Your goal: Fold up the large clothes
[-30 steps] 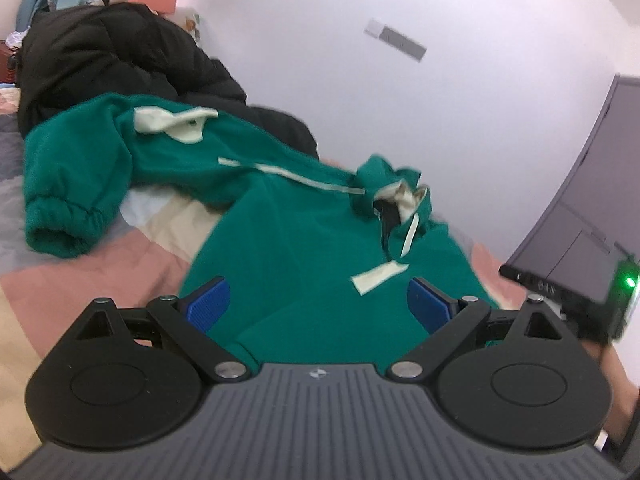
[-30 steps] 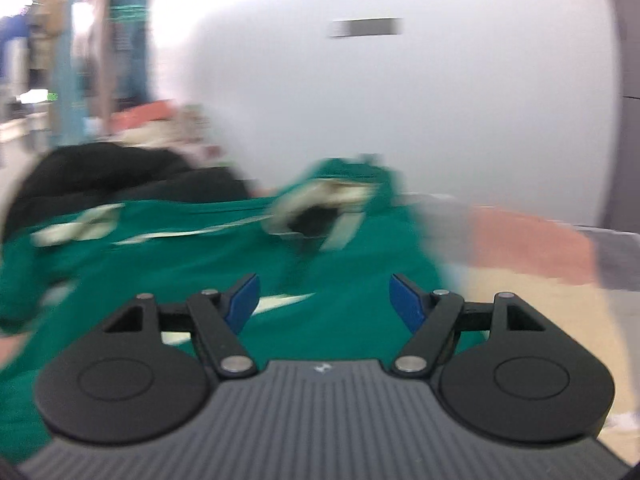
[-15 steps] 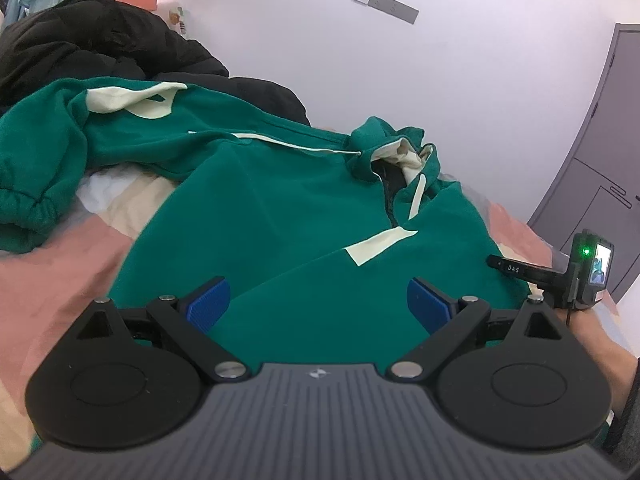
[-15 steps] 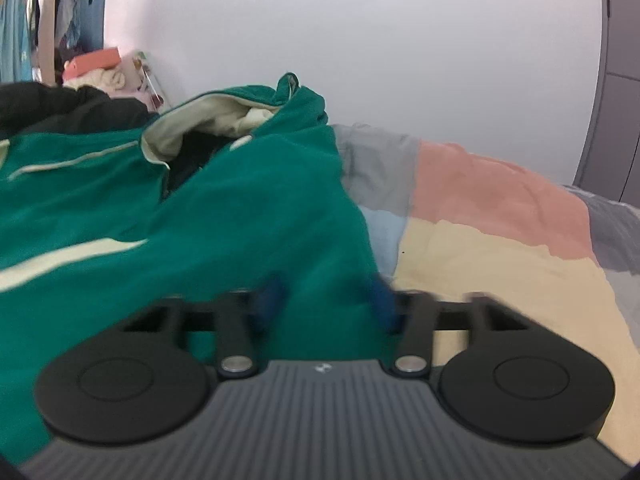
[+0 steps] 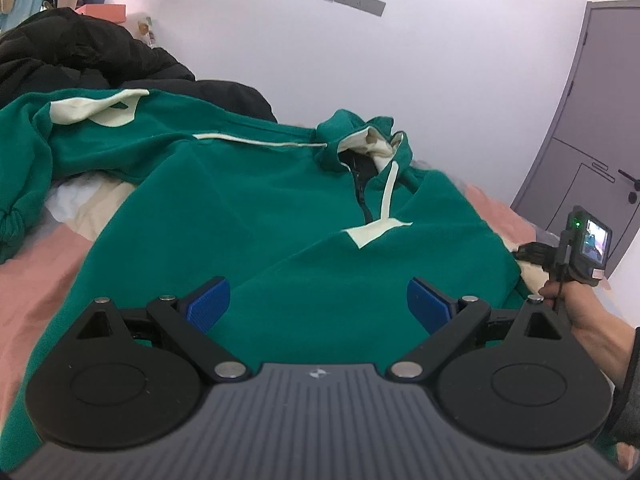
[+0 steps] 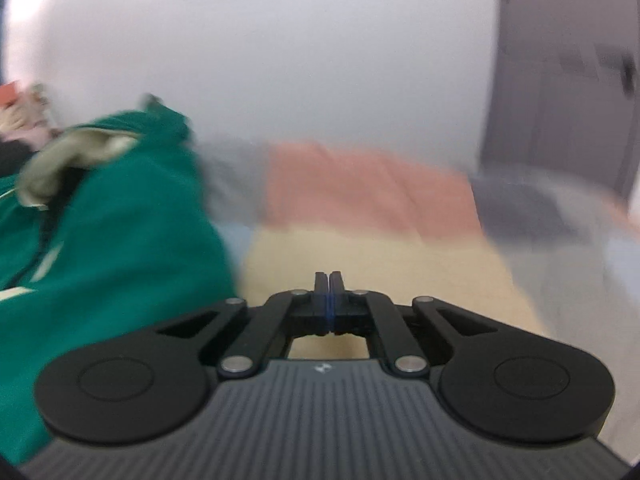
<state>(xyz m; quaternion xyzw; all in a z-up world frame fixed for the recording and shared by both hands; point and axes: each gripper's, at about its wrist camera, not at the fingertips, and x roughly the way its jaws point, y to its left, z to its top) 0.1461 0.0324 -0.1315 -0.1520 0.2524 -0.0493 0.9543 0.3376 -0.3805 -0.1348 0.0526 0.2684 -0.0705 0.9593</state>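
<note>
Left wrist view: the left gripper (image 5: 318, 304) hangs low over the lower front of a green hoodie (image 5: 248, 216), its blue pads (image 5: 210, 302) spread wide apart with nothing pinched between them. The hoodie lies spread on a bed (image 5: 36, 264) covered in pink, cream and grey patches, hood toward the far wall, one sleeve stretched out to the left. Cream trim runs along the shoulder and beside the short neck zip. A black jacket (image 5: 92, 60) is heaped behind the sleeve. At the right edge, a hand (image 5: 576, 312) holds the right gripper's handle just beside the hoodie's right hem; a small screen on it is lit. A grey door (image 5: 592, 128) stands at the far right.

Right wrist view, blurred: the right gripper (image 6: 329, 288) has its fingers pressed together. The jaws have just been closing, and no cloth shows between them. Its tips point over the cream patch of the bed (image 6: 380, 264), with the hoodie's (image 6: 112, 248) edge just beside them on the left.
</note>
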